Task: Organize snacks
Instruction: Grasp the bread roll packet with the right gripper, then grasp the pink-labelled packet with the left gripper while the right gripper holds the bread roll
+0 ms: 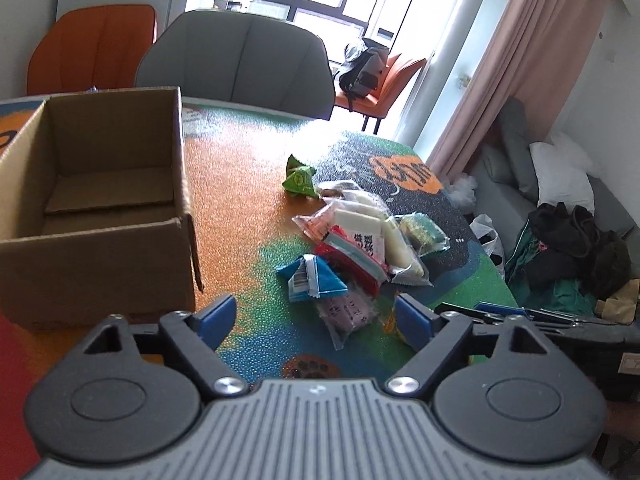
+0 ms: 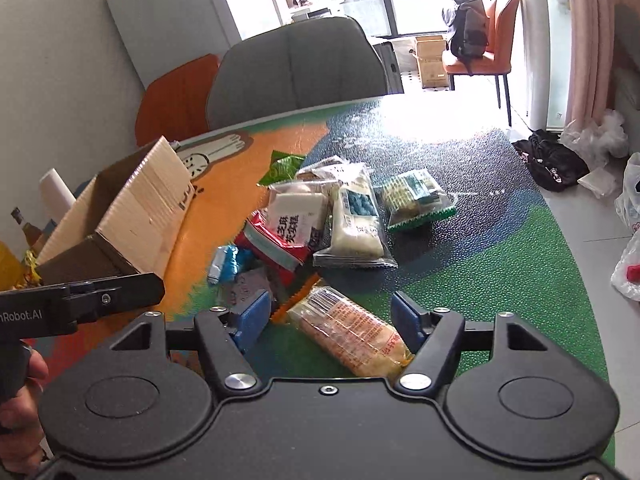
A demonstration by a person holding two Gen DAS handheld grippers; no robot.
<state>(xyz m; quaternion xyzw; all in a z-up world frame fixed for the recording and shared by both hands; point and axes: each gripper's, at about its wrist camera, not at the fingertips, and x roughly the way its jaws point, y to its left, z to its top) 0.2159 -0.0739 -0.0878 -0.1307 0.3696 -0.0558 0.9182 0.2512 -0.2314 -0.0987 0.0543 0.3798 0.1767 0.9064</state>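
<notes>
An open cardboard box (image 1: 100, 208) stands on the colourful table mat at the left; it shows nothing inside but its bottom flaps, and it also shows in the right wrist view (image 2: 132, 208). A pile of snack packets (image 1: 360, 240) lies to its right: a blue packet (image 1: 316, 276), a red one (image 2: 276, 244), white ones (image 2: 356, 216), a green one (image 1: 298, 180). My left gripper (image 1: 316, 316) is open and empty, above the mat in front of the pile. My right gripper (image 2: 332, 316) is open, its fingers either side of an orange-edged packet (image 2: 348, 328) lying on the mat.
A grey chair (image 1: 240, 64) and an orange chair (image 1: 96, 40) stand behind the table. The table's right edge curves away (image 2: 580, 280); clothes and bags lie on the floor beyond. Bottles (image 2: 24, 224) stand left of the box.
</notes>
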